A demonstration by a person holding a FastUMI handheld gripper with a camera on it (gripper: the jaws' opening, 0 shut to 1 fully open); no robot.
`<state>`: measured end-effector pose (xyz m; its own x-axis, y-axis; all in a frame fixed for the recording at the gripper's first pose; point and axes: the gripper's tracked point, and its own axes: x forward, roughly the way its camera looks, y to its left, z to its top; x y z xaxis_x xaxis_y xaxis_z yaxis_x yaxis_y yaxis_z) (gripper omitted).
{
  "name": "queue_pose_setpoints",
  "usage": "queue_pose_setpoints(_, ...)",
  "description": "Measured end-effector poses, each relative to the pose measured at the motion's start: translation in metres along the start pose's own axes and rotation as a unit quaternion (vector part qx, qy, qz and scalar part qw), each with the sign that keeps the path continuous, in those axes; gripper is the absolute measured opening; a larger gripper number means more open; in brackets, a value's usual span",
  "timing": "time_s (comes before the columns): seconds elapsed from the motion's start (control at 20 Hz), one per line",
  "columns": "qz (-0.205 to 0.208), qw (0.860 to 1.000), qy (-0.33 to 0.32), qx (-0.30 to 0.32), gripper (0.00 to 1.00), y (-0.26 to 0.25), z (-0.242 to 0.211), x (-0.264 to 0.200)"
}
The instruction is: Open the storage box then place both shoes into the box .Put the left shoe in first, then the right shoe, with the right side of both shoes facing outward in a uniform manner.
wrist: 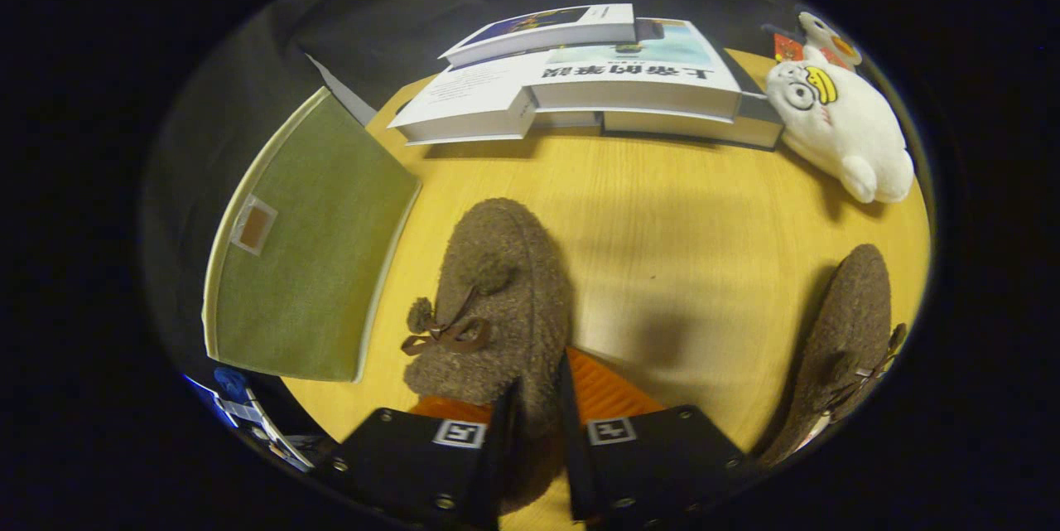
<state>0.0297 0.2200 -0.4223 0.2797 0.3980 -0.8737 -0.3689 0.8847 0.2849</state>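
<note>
Two black jaws clamp the fuzzy brown shoe (pixel 497 299) by its heel edge, beside the green fabric box (pixel 306 241)

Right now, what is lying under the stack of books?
The books lie on the wooden table, overlapping one another. What is beneath the lower ones is covered. Nearer, the gripper is shut on a brown shoe.
</note>
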Motion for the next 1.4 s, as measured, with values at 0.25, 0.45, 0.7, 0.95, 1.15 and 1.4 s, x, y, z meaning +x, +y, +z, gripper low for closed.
queue_pose_setpoints(0.25,-0.026,1.000,0.004,0.008,0.05,0.000,0.002,-0.009)
queue_pose_setpoints(0.45,-0.014,1.000,0.007,0.025,0.05,0.013,0.008,-0.029)
queue_pose_setpoints(0.7,0.011,0.999,-0.022,0.028,0.05,0.044,0.038,-0.071)
queue_pose_setpoints(0.95,0.049,0.998,-0.041,0.015,0.05,0.093,0.070,-0.109)
queue_pose_setpoints(1.15,0.071,0.996,-0.048,-0.003,0.05,0.135,0.088,-0.128)
queue_pose_setpoints(1.4,0.095,0.994,-0.043,-0.020,0.05,0.186,0.106,-0.129)
